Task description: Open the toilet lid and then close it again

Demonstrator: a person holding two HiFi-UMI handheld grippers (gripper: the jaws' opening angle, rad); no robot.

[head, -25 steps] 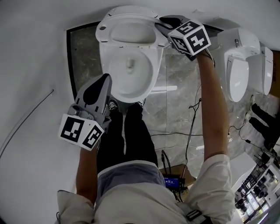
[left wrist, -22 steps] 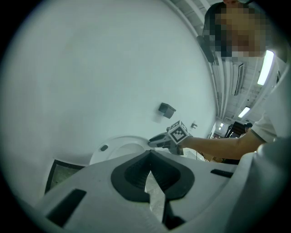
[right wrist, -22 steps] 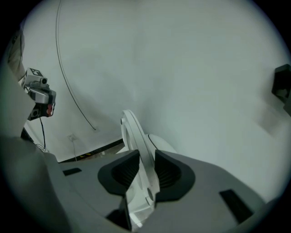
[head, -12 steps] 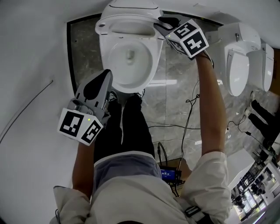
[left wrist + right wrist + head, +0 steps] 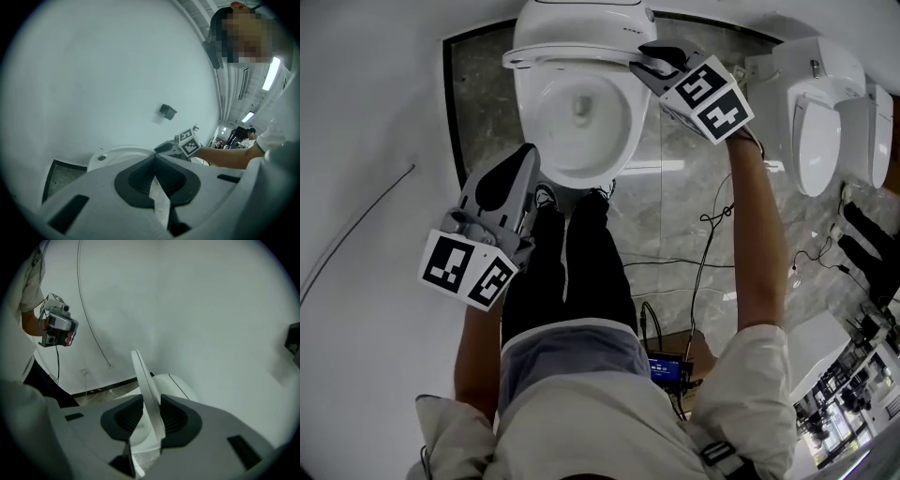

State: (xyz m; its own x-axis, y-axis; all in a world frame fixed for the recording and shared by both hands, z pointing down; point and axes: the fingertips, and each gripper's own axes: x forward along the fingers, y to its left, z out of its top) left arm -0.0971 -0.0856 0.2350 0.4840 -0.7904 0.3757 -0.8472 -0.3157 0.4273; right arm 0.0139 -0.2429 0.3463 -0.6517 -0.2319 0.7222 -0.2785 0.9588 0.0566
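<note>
A white toilet stands against the wall, its bowl uncovered. Its lid is raised steeply and seen almost edge-on. My right gripper is shut on the lid's right rim. In the right gripper view the lid is a thin white plate pinched between both dark pads, with my right gripper around it. My left gripper hangs shut and empty in front of the bowl, by the person's left leg. The left gripper shows its pads touching, with the toilet beyond.
A second toilet stands to the right. Black cables trail over the marble floor to a small device behind the person's legs. White wall lies at the left with a thin cable on it.
The right gripper has carried the lid's rim further back towards the wall, so the lid stands steeper and more of the bowl shows. The left gripper has barely shifted.
</note>
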